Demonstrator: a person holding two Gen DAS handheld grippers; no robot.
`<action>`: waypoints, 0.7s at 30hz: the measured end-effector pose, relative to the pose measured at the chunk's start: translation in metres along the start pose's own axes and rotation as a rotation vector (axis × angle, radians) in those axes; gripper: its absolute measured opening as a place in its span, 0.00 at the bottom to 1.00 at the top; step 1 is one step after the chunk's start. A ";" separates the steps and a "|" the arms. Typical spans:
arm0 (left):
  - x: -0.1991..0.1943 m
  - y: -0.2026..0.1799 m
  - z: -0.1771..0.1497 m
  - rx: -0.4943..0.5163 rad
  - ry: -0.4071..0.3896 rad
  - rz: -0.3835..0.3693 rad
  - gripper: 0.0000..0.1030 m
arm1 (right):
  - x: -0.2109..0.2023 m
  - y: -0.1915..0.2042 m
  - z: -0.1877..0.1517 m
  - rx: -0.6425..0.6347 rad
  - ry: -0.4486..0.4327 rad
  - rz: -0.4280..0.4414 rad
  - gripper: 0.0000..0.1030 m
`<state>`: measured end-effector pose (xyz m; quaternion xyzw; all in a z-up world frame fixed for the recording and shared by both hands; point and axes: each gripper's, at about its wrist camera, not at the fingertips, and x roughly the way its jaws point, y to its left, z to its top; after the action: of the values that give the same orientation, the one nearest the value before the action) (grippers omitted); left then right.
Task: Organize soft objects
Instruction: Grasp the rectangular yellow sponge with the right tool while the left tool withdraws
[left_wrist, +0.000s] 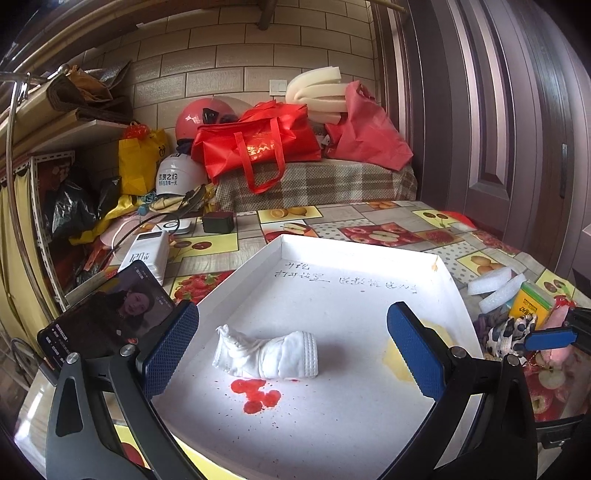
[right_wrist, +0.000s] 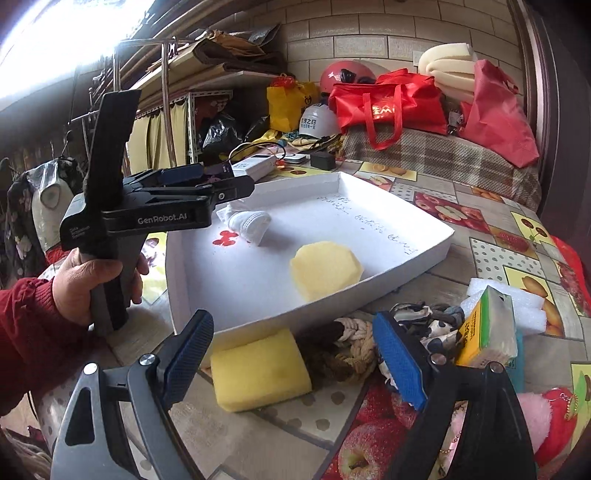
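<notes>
Fruit-print oilcloth (right_wrist: 491, 206) covers the whole table, slick and busy, so the soft stuff stands out on it. My right gripper (right_wrist: 291, 354) hangs spread wide with nothing between the pads, right over the squishy yellow sponge block (right_wrist: 260, 369) and a knotted rope toy (right_wrist: 347, 350), still outside the tray. My left gripper (left_wrist: 291, 347) is spread too, empty, framing the rolled white sock (left_wrist: 271, 352) inside the white cardboard tray (right_wrist: 406, 206). A round yellow foam pad (right_wrist: 325, 269) sits there already, so the tray looks like the collecting spot. Red bags (left_wrist: 258, 144) are piled at the back.
</notes>
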<state>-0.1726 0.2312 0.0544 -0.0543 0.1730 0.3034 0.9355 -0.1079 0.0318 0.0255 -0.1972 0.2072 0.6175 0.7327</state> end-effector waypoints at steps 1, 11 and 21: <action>0.000 0.000 0.000 -0.002 0.000 0.000 1.00 | 0.000 0.004 -0.002 -0.028 0.015 0.014 0.85; -0.008 -0.008 -0.005 -0.002 0.002 -0.037 1.00 | 0.038 0.040 -0.010 -0.239 0.204 0.029 0.73; -0.016 -0.024 -0.008 0.046 -0.003 -0.092 1.00 | -0.004 0.034 -0.018 -0.266 0.105 0.005 0.52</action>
<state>-0.1726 0.2013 0.0525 -0.0402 0.1760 0.2562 0.9496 -0.1430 0.0241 0.0113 -0.3239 0.1620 0.6302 0.6867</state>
